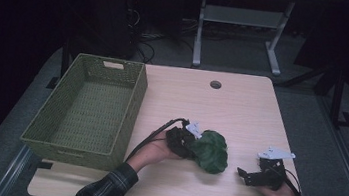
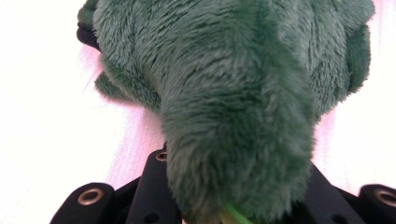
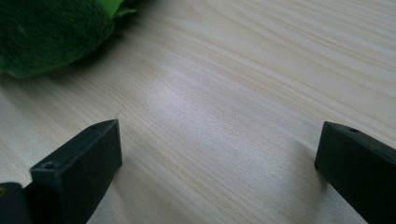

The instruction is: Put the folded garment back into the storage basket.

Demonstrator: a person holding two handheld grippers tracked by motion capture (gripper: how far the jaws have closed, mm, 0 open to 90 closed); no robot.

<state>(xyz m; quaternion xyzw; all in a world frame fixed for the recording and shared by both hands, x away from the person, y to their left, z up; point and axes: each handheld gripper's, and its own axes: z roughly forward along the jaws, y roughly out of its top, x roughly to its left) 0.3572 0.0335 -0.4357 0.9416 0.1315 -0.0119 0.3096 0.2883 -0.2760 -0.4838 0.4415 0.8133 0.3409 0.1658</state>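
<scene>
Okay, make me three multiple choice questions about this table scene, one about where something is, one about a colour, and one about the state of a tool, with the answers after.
1. Where is the woven basket?
A. On the left side of the table
B. On the floor beyond the table
C. Between the two tools

2. What colour is the plush toy?
A. Red
B. Dark green
C. White

3. How does the right tool stand?
A. Shut on the plush toy
B. Lying inside the basket
C. Open, nothing between its jaws

Answers:
1 A, the high view shows it at the table's left edge.
2 B, green fur shows in the left gripper view, where the left tool is closed on it.
3 C, its jaws stand wide over bare wood.
</scene>
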